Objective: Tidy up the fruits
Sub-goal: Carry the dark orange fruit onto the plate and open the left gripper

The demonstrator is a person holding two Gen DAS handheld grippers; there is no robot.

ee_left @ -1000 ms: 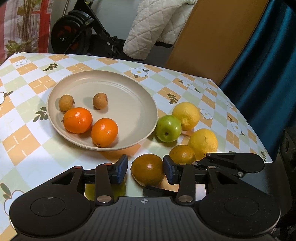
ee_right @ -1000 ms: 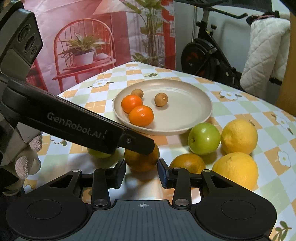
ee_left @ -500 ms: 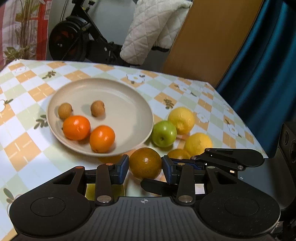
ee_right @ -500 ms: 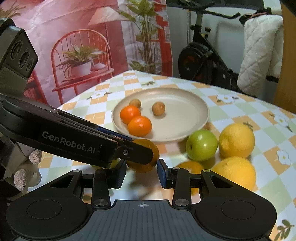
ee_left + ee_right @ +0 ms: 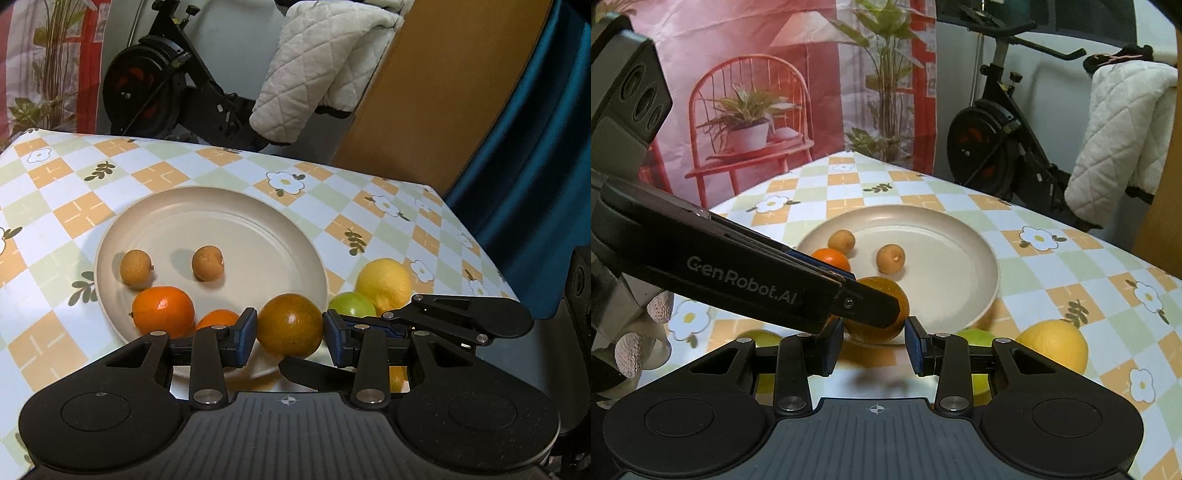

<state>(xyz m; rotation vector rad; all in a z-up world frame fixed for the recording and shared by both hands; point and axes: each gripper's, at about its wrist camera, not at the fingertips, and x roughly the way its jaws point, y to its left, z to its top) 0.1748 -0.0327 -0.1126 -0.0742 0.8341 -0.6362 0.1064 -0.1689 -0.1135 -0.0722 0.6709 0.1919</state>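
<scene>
Plate [image 5: 295, 236] holds two longans, two tangerines, left gripper [image 5: 290, 334] clamps orange [image 5: 290, 325] above plate's rim, right gripper [image 5: 873, 345] narrow, grip unclear.

Black grippers [image 5: 289, 334], blue pads [image 5: 246, 334], silver screws; white "GenRobot.AI" lettering [image 5: 742, 282]; knit glove [image 5: 639, 339].

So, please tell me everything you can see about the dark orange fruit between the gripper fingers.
The dark orange fruit is round, brownish-orange with a greenish tint and a glossy, finely dimpled skin. It sits lifted between the blue pads of the left hand-held gripper, which touch both its sides, over the near rim of the beige plate. The right hand-held gripper is just behind it, empty.
</scene>
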